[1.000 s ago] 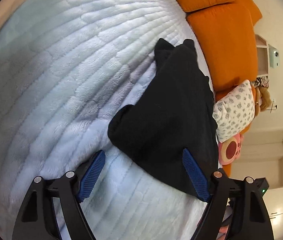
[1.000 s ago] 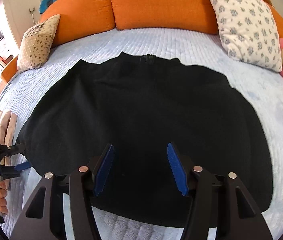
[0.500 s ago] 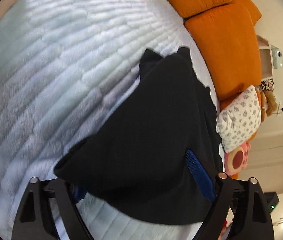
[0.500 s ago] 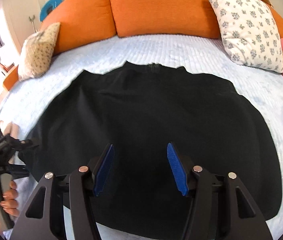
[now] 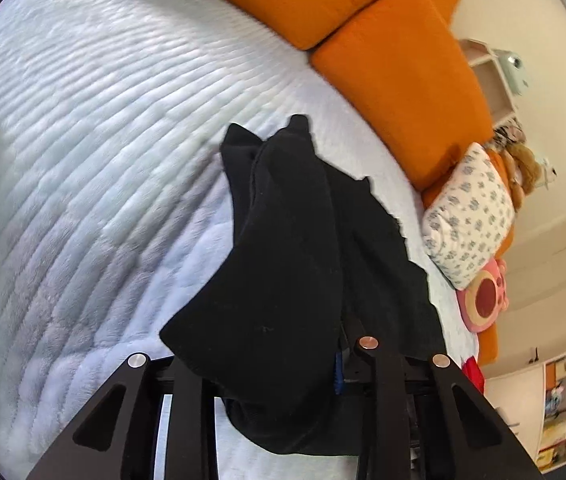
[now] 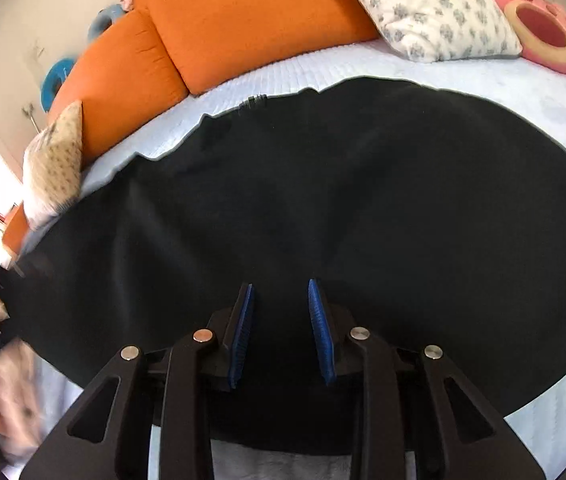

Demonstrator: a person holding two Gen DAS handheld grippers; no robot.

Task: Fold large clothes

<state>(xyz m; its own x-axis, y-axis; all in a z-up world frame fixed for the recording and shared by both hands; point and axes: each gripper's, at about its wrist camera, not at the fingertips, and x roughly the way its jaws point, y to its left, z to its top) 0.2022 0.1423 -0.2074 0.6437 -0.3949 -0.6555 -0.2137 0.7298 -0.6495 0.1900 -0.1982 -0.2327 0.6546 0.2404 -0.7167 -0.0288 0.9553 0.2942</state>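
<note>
Now the large black cloth garment (image 6: 343, 208) lies spread on the pale blue quilted bed cover (image 5: 95, 152), its far edge toward the orange bolster cushions (image 6: 251, 16) at the head of the bed. Relative to that garment, the left gripper (image 5: 283, 364) is at one side edge — a bunched fold of the black cloth is draped between its black fingers, hiding one pad and most of the other, and hangs lifted off the cover from there. Its jaws are closing, with the cloth caught between them. The right gripper (image 6: 281, 332) stands over the garment's near edge, pointing down at the cloth; its blue ribbed pads (image 6: 319, 328) are narrowly spread and closing. Black fabric fills the gap behind them, but whether the pads press on it cannot be told. Beyond the garment's far edge sits a white pillow with grey flower print (image 6: 431, 4), and beside it a pink round plush cushion (image 6: 543, 36).
</note>
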